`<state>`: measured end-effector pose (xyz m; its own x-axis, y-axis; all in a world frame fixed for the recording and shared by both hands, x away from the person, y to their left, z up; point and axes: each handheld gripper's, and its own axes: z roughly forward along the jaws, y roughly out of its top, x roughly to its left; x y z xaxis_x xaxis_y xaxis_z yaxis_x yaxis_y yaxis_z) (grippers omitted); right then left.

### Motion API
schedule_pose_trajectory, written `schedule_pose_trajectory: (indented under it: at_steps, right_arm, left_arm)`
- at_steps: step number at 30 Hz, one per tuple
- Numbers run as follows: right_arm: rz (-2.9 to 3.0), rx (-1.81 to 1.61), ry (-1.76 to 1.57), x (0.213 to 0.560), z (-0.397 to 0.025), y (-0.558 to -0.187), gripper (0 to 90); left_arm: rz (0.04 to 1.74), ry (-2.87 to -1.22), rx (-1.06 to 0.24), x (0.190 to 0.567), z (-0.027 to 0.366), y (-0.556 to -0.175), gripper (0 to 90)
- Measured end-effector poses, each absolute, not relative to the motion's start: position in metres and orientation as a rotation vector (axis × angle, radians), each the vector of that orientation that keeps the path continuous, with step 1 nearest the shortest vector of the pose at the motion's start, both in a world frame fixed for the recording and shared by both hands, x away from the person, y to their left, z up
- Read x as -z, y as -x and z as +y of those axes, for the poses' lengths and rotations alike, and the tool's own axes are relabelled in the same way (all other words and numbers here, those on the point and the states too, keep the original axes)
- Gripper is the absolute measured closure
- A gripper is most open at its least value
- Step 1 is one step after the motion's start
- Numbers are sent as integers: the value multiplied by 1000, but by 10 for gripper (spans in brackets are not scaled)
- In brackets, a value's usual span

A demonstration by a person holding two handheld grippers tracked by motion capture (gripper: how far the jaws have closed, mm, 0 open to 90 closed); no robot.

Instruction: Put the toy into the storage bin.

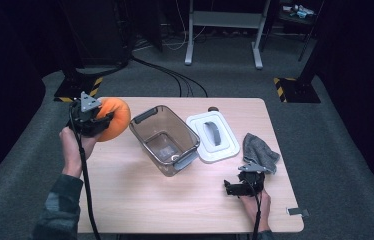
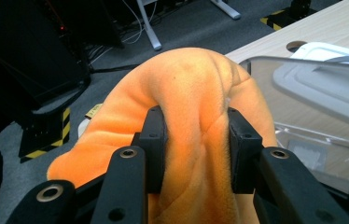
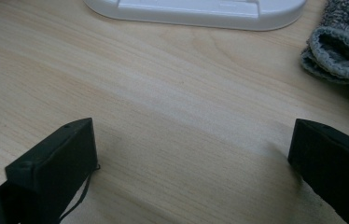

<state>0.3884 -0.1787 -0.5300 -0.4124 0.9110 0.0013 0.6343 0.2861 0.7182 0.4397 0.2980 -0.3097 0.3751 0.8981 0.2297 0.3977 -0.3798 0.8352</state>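
Orange plush fabric (image 2: 196,121) sits pinched between the jaws of the left gripper (image 1: 91,117), which squeeze it so hard that the soft stuff bulges up and over them in a rounded fold. In the high view this orange plush (image 1: 114,119) is held above the far left corner of the tabletop (image 1: 125,200), off the wood, with the person's left hand (image 1: 75,145) wrapped round the tool below it. Just to its right stands a clear plastic container (image 1: 165,140), open at the top, near the middle of the tabletop and closer to the far edge than the near one; the left gripper view shows its transparent rim (image 2: 312,63) close beside the fabric, whether touching I cannot tell. A white lid (image 1: 213,136) with a grey handle lies flat right of the container, just beside it. A grey cloth (image 1: 259,152) lies crumpled by the right edge. The right gripper (image 1: 245,184) rests low near the near right corner, its jaws spread wide over bare wood with nothing between them; its own view has the lid's edge (image 3: 196,11) ahead and the cloth (image 3: 340,44) off to one side.
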Motion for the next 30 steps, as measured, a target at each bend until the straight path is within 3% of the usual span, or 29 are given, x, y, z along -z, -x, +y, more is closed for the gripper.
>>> schedule_pose_trajectory:
  at_steps: [30]
  right_arm:
    - [2150, -912, -1388, 530, -179, -388, 3]
  left_arm:
    - [990, -1998, -864, 288, 238, -477, 649]
